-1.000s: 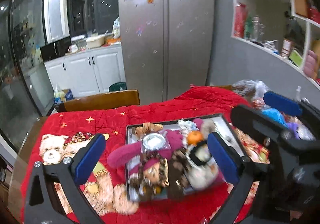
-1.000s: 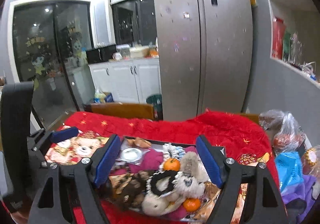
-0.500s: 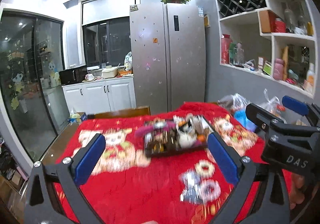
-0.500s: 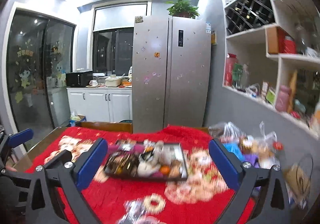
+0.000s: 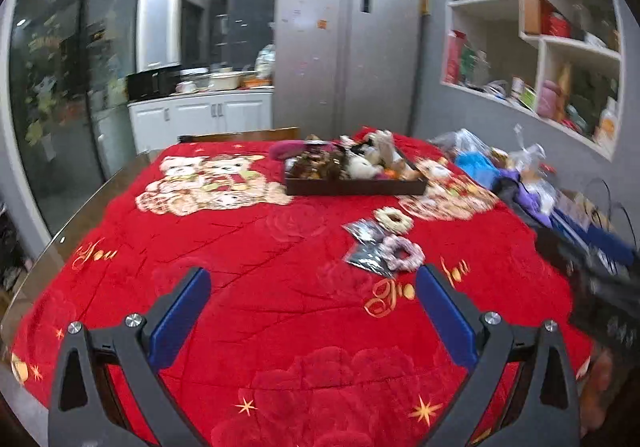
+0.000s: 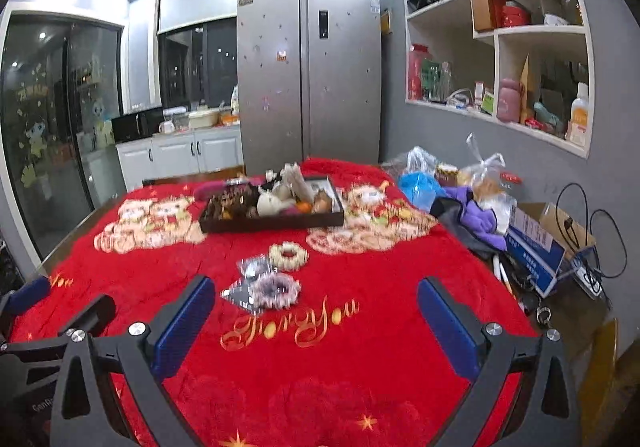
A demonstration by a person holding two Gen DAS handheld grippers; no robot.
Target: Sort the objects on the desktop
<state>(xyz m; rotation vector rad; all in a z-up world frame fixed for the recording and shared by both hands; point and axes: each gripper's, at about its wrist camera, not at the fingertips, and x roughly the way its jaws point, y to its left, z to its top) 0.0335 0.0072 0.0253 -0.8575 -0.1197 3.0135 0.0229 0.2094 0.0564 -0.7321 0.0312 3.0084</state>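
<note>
Pink scrunchie lies just beyond the wide-open, empty right gripper

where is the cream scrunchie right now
In the right wrist view, the cream scrunchie lies mid-table on the red blanket, between the dark tray and the pink scrunchie.

1. The left hand-held gripper fills the bottom of its frame, jaws spread wide, nothing between them.
2. The right hand-held gripper likewise stands wide apart and empty.
</note>
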